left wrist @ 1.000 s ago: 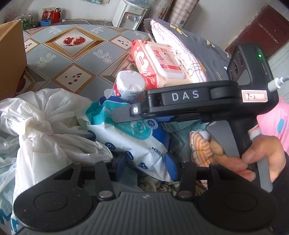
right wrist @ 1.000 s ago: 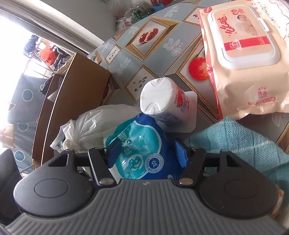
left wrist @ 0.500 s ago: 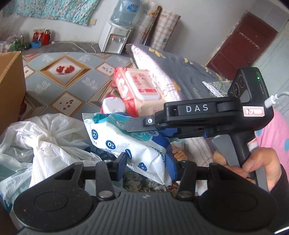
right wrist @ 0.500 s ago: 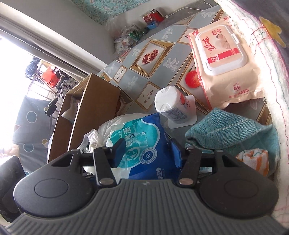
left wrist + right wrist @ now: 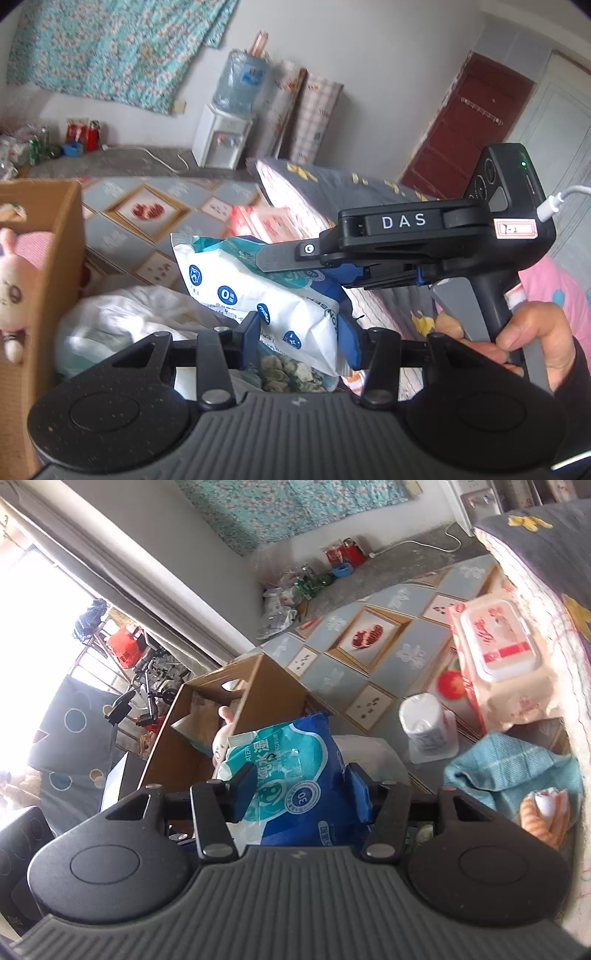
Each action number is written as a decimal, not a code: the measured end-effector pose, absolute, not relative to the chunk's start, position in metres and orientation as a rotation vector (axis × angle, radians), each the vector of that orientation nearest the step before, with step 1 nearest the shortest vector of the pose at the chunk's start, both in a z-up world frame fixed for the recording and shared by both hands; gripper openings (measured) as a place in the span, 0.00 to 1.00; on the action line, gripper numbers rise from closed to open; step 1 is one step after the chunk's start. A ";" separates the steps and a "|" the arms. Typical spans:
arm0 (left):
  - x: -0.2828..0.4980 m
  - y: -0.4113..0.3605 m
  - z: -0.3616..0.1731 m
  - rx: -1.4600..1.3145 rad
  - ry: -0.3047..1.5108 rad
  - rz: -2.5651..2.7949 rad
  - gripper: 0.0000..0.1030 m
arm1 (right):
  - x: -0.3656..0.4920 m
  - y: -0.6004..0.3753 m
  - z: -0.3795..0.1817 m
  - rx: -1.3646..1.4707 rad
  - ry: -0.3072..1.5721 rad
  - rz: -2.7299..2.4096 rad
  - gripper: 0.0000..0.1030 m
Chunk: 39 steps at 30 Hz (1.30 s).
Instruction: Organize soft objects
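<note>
A blue and white pack of wet wipes (image 5: pixel 258 291) (image 5: pixel 295 779) hangs in the air, gripped from both sides. My left gripper (image 5: pixel 299 334) is shut on its lower end. My right gripper (image 5: pixel 295 786) is shut on its blue end; its body (image 5: pixel 424 236) shows at the right of the left wrist view. An open cardboard box (image 5: pixel 221 716) (image 5: pixel 44 258) with a plush rabbit (image 5: pixel 11 280) inside stands to the left. On the patterned mat lie a pink wipes pack (image 5: pixel 502 661), a white tissue roll (image 5: pixel 424 723), a teal towel (image 5: pixel 517 771) and an orange striped cloth (image 5: pixel 543 816).
A white plastic bag (image 5: pixel 122 321) lies below the held pack beside the box. A dark quilted pillow (image 5: pixel 332 184) borders the mat on the right. A water dispenser (image 5: pixel 225 136) and rolled mats stand at the far wall. Bottles and clutter (image 5: pixel 295 587) sit by the wall.
Both grippers have lifted the blue and white wipes pack up off the pile and shifted it left toward the cardboard box. The other items stayed on the mat.
</note>
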<state>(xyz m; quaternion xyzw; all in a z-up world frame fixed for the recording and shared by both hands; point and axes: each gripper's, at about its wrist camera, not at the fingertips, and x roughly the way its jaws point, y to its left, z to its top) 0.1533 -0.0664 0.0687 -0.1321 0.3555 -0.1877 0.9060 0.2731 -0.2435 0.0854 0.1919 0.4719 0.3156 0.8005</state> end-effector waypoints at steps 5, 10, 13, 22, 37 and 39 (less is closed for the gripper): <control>0.129 -0.020 0.091 -0.282 0.685 -0.296 0.45 | 0.266 -0.184 0.110 0.368 0.985 0.780 0.51; 0.105 0.043 0.101 -0.318 0.681 -0.171 0.45 | 0.261 -0.100 0.116 0.316 1.014 0.898 0.51; 0.095 0.084 0.101 -0.354 0.692 -0.093 0.45 | 0.258 -0.039 0.116 0.274 1.053 0.964 0.51; 0.098 0.176 0.070 -0.368 0.816 0.088 0.43 | 0.257 0.100 0.070 0.165 1.221 1.009 0.51; 0.140 0.224 0.012 -0.255 0.995 0.197 0.35 | 0.287 0.145 -0.017 0.139 1.372 0.845 0.49; 0.135 0.224 0.015 -0.261 0.999 0.175 0.37 | 0.283 0.144 -0.015 0.108 1.385 0.841 0.50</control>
